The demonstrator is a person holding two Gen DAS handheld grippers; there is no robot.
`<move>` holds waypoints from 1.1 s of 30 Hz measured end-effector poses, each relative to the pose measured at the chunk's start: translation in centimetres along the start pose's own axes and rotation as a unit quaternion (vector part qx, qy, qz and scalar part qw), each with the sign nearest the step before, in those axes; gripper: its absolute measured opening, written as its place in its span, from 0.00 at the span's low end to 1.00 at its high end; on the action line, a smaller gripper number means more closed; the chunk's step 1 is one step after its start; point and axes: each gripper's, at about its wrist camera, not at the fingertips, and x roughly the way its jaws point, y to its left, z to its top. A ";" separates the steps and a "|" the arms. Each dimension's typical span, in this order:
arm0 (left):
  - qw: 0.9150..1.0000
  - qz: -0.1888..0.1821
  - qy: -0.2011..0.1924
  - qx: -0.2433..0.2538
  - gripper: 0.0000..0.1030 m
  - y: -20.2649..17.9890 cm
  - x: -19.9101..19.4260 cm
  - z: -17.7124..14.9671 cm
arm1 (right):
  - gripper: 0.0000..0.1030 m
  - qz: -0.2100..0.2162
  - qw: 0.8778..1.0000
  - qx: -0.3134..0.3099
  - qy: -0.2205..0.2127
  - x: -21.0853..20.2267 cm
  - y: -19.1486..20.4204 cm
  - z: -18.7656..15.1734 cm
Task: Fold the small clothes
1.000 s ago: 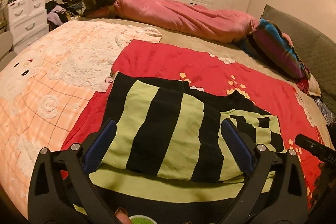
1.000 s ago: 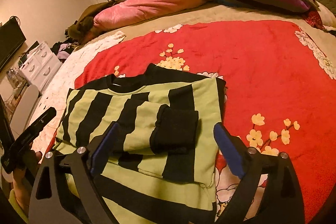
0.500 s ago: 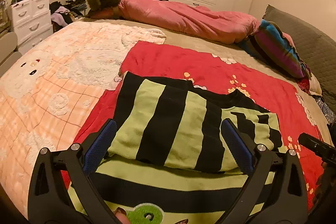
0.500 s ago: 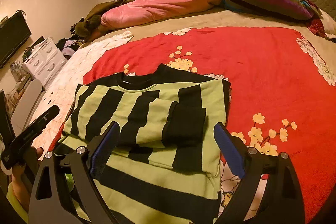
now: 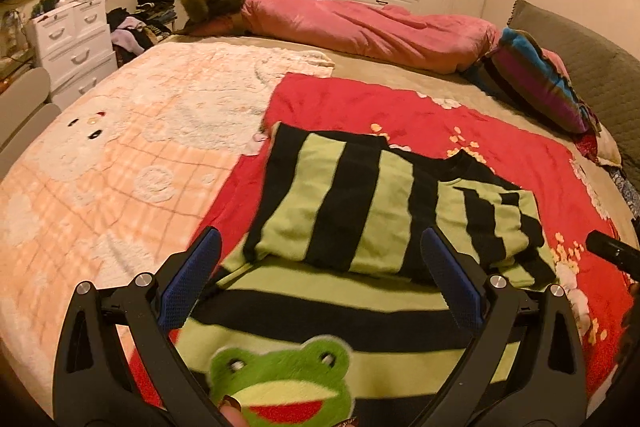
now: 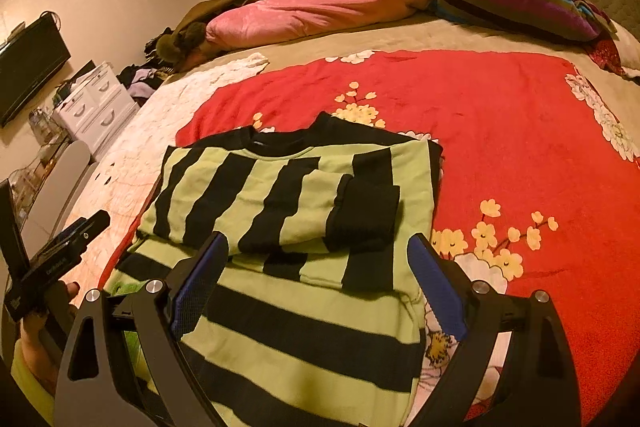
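Green-and-black striped sweater (image 5: 352, 211) lying on the red floral blanket (image 6: 500, 115) – both sleeves folded across its chest, left gripper (image 5: 320, 279) and right gripper (image 6: 316, 275) above its lower half, fingers spread wide, holding nothing.

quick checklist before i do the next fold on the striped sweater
1. Left gripper open and empty: ok.
2. Right gripper open and empty: ok.
3. Both sleeves folded in across the striped sweater: ok, black cuff lies on top.
4. Hem half toward the grippers flat for lifting: ok, frog patch face up.
5. Sweater fully on the red blanket: cannot tell, the near hem is hidden behind the grippers.
6. Room beyond the collar for folding over: ok.
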 end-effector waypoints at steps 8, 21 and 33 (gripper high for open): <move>1.000 0.020 0.014 0.013 0.91 2.1 -2.4 -1.2 | 0.88 0.007 1.000 -0.013 0.007 -1.9 0.5 -1.5; 0.998 0.038 0.049 -0.028 0.91 7.1 -5.4 -2.0 | 0.88 0.018 0.999 -0.015 0.029 -4.0 1.1 -4.2; 0.994 0.055 0.071 -0.058 0.91 10.1 -7.4 -3.1 | 0.88 0.030 0.997 -0.035 0.068 -4.8 2.4 -7.9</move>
